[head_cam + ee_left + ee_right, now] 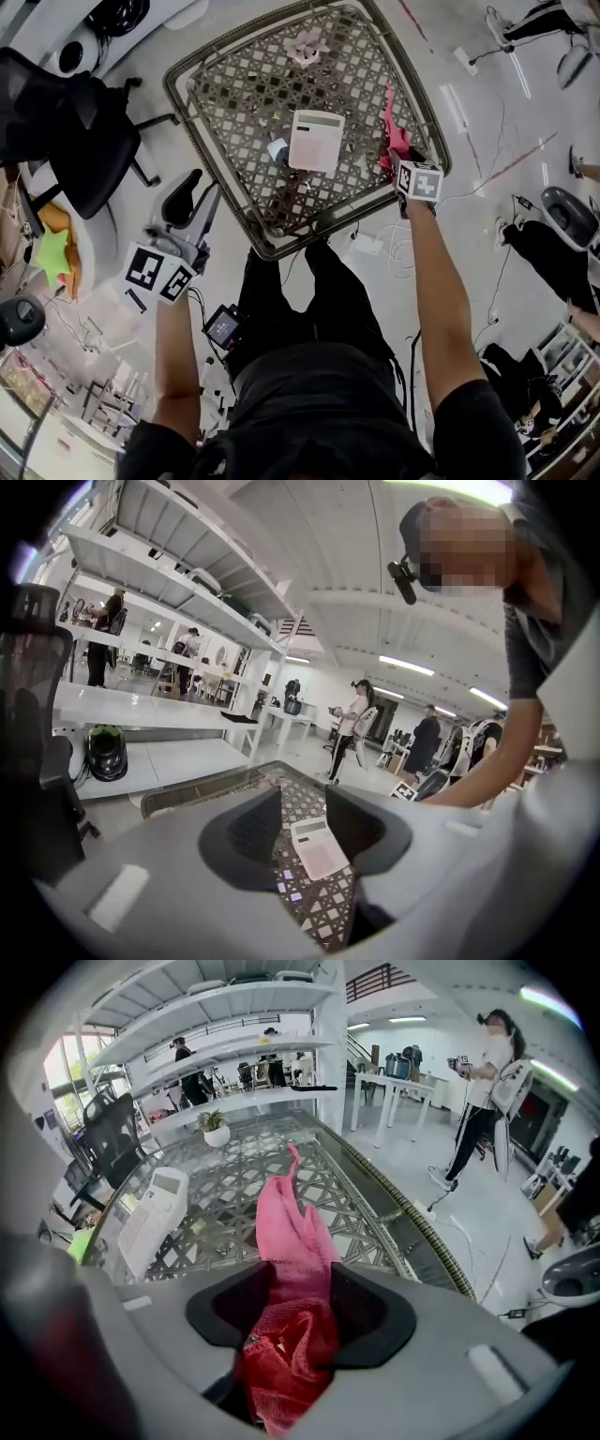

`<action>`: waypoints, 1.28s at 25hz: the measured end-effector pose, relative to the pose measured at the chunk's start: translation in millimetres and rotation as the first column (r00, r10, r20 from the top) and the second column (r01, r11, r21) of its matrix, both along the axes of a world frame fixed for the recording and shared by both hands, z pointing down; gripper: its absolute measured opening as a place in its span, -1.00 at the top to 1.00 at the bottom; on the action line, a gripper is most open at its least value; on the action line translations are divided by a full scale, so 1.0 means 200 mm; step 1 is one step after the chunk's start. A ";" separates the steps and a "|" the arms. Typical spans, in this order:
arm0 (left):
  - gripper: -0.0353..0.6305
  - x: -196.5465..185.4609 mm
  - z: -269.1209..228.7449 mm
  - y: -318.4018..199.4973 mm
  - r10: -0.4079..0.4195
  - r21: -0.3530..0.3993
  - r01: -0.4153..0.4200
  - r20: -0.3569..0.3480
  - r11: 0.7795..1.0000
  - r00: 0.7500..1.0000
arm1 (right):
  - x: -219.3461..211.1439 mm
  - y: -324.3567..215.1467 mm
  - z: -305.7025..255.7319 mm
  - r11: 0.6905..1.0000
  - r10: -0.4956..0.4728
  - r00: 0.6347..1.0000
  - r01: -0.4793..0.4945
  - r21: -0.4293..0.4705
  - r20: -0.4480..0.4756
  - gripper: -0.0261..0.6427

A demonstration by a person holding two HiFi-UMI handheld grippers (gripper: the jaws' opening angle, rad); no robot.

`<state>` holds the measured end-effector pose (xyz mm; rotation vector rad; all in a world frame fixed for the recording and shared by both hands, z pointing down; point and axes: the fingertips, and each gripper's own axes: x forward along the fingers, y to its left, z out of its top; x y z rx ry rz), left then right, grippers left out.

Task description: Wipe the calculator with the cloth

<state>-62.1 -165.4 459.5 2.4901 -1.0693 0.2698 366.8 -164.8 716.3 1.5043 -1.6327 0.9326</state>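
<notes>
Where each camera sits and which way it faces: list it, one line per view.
Head view: on the person's head, steeply down at table, calculator; both forearms, legs, left gripper, right gripper show.
Left gripper view: level across table, open jaws framing calculator.
Right gripper view: down at cloth between open jaws.
All share the calculator.

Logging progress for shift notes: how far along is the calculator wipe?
Done: nothing yet; the calculator lies untouched on the table. In hand: the right gripper sits over the pink cloth at the table's edge, jaws wide with the cloth between them, not clamped. The left gripper is open and empty. Left: grip the cloth, carry it over, wipe.
</notes>
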 end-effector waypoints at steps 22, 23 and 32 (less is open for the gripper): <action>0.36 -0.33 0.01 0.01 -0.053 -0.003 0.053 -0.032 0.999 0.998 | -0.89 -0.36 -0.30 0.973 -0.123 0.976 0.082 0.218 0.182 0.69; 0.36 -0.35 0.02 0.02 -0.060 -0.005 0.059 -0.034 0.998 0.998 | -0.94 -0.37 -0.29 0.972 -0.134 0.975 0.094 0.215 0.178 0.69; 0.36 -0.53 0.10 0.07 -0.099 -0.032 0.098 -0.038 0.995 0.994 | -1.33 -0.38 -0.20 0.962 -0.228 0.962 0.200 0.184 0.150 0.69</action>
